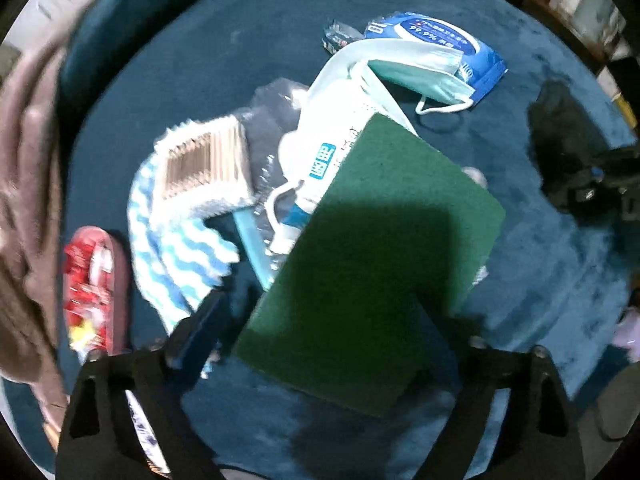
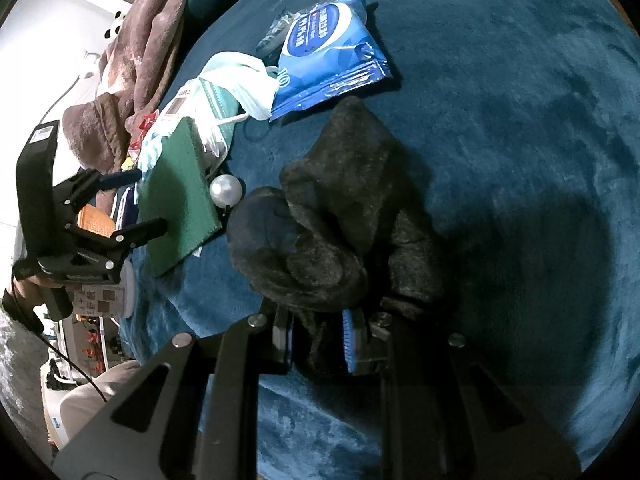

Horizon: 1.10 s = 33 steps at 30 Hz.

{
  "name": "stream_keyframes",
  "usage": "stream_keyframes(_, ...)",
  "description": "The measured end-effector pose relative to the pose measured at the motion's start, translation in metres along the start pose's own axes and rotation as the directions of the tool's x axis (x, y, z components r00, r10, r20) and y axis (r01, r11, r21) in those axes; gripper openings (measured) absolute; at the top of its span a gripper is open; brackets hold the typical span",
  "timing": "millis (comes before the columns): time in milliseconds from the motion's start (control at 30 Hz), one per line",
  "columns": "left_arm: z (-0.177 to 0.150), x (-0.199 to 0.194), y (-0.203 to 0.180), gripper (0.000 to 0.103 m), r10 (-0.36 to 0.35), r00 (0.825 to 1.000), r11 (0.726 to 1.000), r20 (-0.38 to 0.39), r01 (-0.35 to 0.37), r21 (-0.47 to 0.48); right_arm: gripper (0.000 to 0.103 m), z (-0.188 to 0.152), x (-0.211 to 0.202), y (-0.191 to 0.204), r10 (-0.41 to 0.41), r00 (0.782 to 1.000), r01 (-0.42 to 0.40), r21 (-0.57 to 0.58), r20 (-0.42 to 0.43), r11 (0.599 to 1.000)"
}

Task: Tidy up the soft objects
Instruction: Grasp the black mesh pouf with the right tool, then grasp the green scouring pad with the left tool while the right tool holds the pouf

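A green scouring pad [image 1: 372,264] lies on a pile of soft things on the teal cushion [image 1: 168,92]. My left gripper [image 1: 320,320] is open, its fingers standing either side of the pad's near end; it also shows in the right wrist view [image 2: 148,200], with the pad [image 2: 176,200] between its fingers. My right gripper [image 2: 320,340] is shut on a dark grey fuzzy cloth [image 2: 340,216], which bunches up over the cushion. The pile holds face masks [image 1: 412,68], a blue wipes pack [image 1: 460,48], a cotton swab pack [image 1: 204,160] and a blue-white striped cloth [image 1: 176,248].
A red snack packet [image 1: 90,288] lies at the pile's left. A brown blanket [image 2: 132,60] is heaped at the cushion's far left. A white pearl ball [image 2: 226,190] sits beside the pad. The right side of the cushion [image 2: 520,120] is bare teal plush.
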<state>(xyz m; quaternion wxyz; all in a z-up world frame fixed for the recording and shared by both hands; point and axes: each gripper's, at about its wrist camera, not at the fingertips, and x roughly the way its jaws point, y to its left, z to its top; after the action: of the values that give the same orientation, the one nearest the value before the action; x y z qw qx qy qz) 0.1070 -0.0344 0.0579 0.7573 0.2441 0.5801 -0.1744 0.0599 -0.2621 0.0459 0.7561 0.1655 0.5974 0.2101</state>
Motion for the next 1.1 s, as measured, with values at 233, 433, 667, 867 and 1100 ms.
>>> stream_keyframes(233, -0.003, -0.013, 0.028, 0.029, -0.084, 0.996, 0.992, 0.002, 0.084, -0.098, 0.018, 0.0, 0.001, 0.001, -0.001, 1.0, 0.001, 0.006, 0.006, 1.0)
stream_keyframes(433, -0.006, -0.035, 0.04, 0.028, -0.165, 0.986, 0.982, -0.001, 0.164, -0.096, 0.018, 0.0, 0.002, 0.002, -0.004, 1.0, 0.004, 0.007, 0.012, 1.0)
stream_keyframes(667, -0.011, -0.07, 0.006, 0.028, -0.212, 0.977, 0.977, -0.016, 0.212, 0.023, 0.018, -0.001, 0.002, -0.001, 0.008, 1.0, -0.009, 0.016, 0.014, 1.0)
stream_keyframes(867, -0.023, -0.092, -0.022, 0.037, -0.216, 0.976, 0.971, -0.023, 0.218, 0.099, 0.018, -0.001, 0.001, -0.001, 0.01, 1.0, -0.01, 0.019, 0.015, 1.0)
stream_keyframes(1100, -0.027, -0.097, -0.046, 0.04, -0.218, 0.975, 0.963, -0.05, 0.223, 0.151, 0.018, -0.001, 0.0, 0.0, 0.002, 1.0, -0.002, 0.019, 0.017, 1.0)
